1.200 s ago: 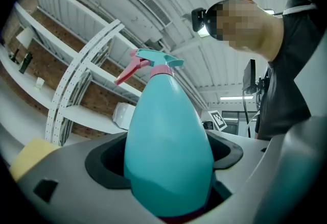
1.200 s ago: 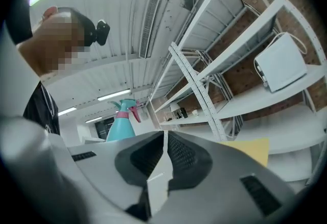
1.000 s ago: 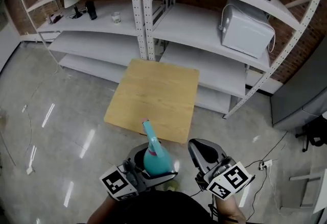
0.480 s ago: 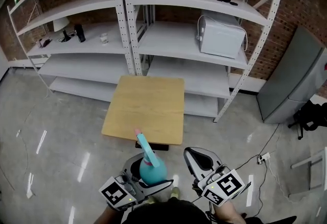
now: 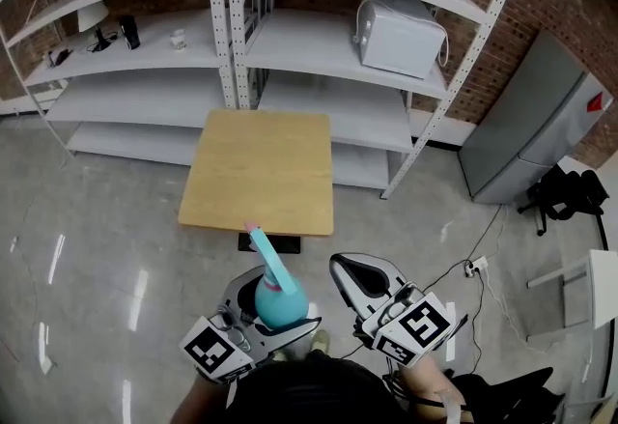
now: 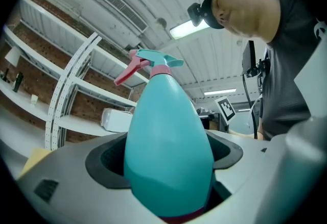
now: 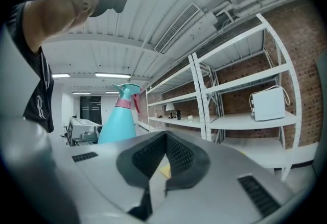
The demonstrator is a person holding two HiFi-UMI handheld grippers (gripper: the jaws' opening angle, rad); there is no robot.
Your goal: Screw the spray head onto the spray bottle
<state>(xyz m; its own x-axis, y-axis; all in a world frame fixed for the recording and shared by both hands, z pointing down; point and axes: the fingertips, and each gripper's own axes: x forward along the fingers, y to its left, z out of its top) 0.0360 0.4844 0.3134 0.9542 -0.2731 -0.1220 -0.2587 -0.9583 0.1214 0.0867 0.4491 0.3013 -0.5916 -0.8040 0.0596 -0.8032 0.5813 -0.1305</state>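
A teal spray bottle (image 5: 277, 297) with its teal and pink spray head (image 5: 261, 242) on top is held well in front of the wooden table (image 5: 261, 171). My left gripper (image 5: 263, 308) is shut on the bottle's body. In the left gripper view the bottle (image 6: 168, 151) fills the space between the jaws and the spray head (image 6: 149, 62) points left. My right gripper (image 5: 353, 274) is beside it on the right, shut, with nothing held. The right gripper view shows the jaws (image 7: 163, 159) closed together and the bottle (image 7: 118, 121) to their left.
White metal shelves (image 5: 319, 36) stand behind the table against a brick wall, with a white appliance (image 5: 401, 26) on one. A grey cabinet (image 5: 526, 123) and a black chair (image 5: 565, 195) are at the right. A cable and socket (image 5: 473, 268) lie on the floor.
The head view has swung, so table and shelves sit further left and up in the picture. The bottle stays in the left gripper; the right gripper stays shut beside it.
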